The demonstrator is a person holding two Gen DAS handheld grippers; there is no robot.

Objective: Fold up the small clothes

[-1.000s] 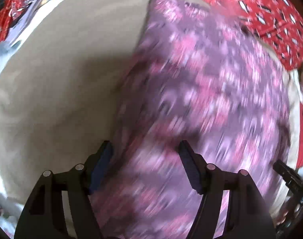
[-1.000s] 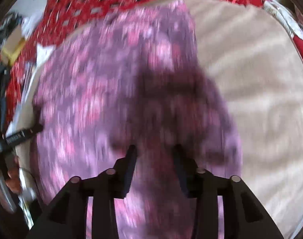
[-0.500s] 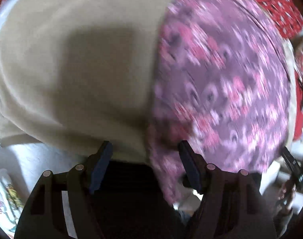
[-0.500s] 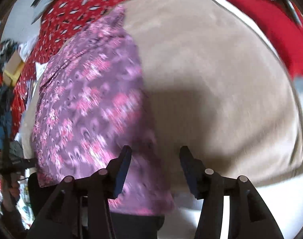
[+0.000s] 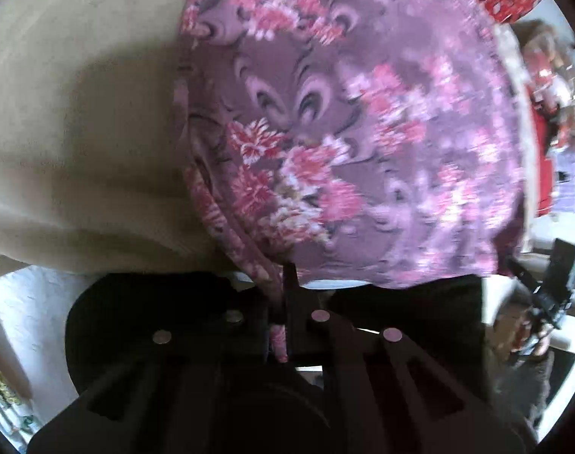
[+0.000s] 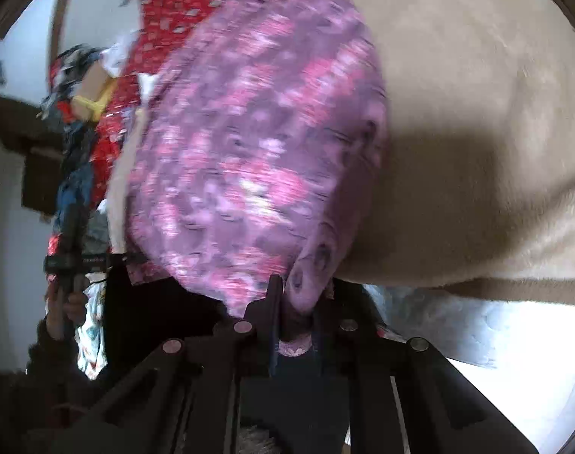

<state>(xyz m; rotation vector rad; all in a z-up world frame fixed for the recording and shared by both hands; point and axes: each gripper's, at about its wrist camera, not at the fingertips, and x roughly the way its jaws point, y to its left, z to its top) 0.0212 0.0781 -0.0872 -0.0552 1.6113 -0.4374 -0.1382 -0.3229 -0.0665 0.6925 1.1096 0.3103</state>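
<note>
Now my left gripper (image 5: 281, 302) and right gripper (image 6: 293, 302) are just closing on the near corners of the soft, light floral garment (image 5: 344, 132), lying at the beige cushion's (image 5: 79, 113) near edge.

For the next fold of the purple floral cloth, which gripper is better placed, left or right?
Neither clearly: the left gripper and the right gripper have each just closed on a near corner of the purple floral cloth, so both should lift together.
</note>
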